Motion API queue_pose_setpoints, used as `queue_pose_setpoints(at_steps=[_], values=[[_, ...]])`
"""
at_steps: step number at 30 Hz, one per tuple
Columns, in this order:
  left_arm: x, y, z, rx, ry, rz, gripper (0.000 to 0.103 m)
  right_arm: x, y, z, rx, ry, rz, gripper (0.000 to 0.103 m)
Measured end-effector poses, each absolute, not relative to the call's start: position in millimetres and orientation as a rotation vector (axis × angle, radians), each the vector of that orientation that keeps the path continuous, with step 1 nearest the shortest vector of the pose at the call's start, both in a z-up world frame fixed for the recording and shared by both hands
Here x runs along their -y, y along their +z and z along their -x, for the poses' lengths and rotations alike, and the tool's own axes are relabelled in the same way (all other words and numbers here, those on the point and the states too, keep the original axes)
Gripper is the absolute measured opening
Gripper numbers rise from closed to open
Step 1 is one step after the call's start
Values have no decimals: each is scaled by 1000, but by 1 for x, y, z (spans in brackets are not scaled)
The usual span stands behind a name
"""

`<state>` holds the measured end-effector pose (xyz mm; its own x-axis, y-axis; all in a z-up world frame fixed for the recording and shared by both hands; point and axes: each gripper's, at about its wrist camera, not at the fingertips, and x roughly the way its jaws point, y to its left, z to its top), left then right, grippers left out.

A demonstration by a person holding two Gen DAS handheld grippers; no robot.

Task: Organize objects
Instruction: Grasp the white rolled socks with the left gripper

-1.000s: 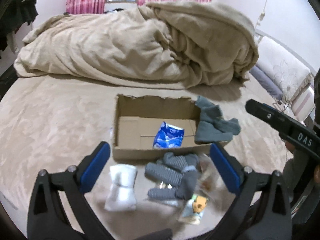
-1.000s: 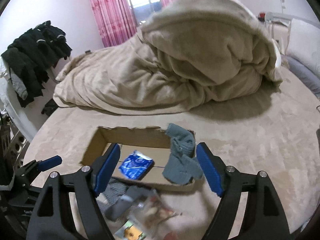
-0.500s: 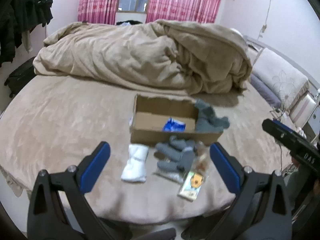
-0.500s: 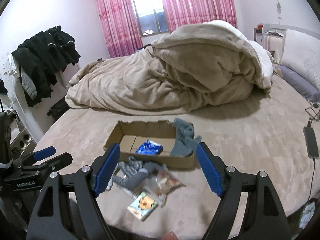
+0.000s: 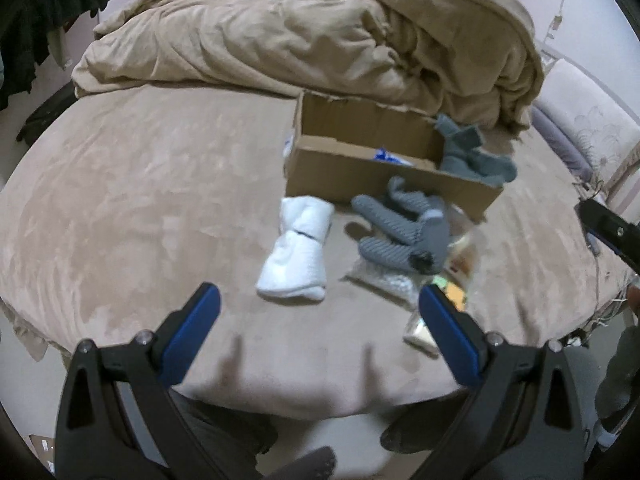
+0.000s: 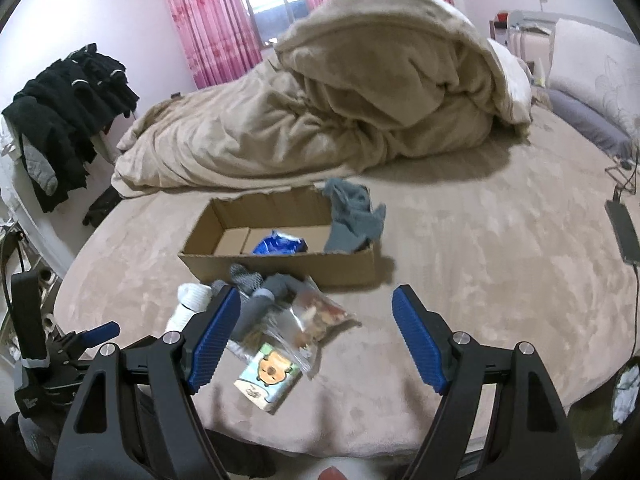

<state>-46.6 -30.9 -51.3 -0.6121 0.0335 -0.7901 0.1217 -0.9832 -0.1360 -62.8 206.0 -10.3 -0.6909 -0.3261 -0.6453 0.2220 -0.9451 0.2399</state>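
Observation:
An open cardboard box (image 5: 360, 168) (image 6: 280, 264) sits on the bed with a blue packet (image 6: 280, 245) inside and a grey-green sock (image 5: 472, 154) (image 6: 352, 216) draped over its right corner. In front of it lie a white sock bundle (image 5: 298, 248) (image 6: 188, 300), grey ribbed socks (image 5: 404, 228) (image 6: 260, 292), clear snack bags (image 6: 316, 316) and a small cartoon packet (image 6: 268, 376). My left gripper (image 5: 320, 320) is open and empty, short of the white socks. My right gripper (image 6: 316, 332) is open and empty above the snack bags.
A heaped beige duvet (image 5: 320, 32) (image 6: 360, 100) fills the back of the bed (image 5: 120, 200). Pillows (image 6: 592, 80) lie at the right, dark clothes (image 6: 68, 112) hang at the left. A phone on a cable (image 6: 624, 232) lies at the right edge.
Both grippers pulled back from the box to beyond the bed edge, then moved forward again toward the items. Both stayed open. The objects have not moved.

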Motion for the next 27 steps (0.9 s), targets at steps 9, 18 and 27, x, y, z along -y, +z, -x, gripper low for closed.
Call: queue_pose_setpoints(at_steps=[9,18,27], values=[[51,-99,81,-290,-2697,-1466,95,-198,-57,93,229,-2584,-1184,81],[54,-117,108,-253,-2715,-1473,91,-178,-96,125,238,-2527,-1297,81],[50,-128,117,-165,-2732,-1419,70,-170,-112,138,237,-2516,-1329,80]])
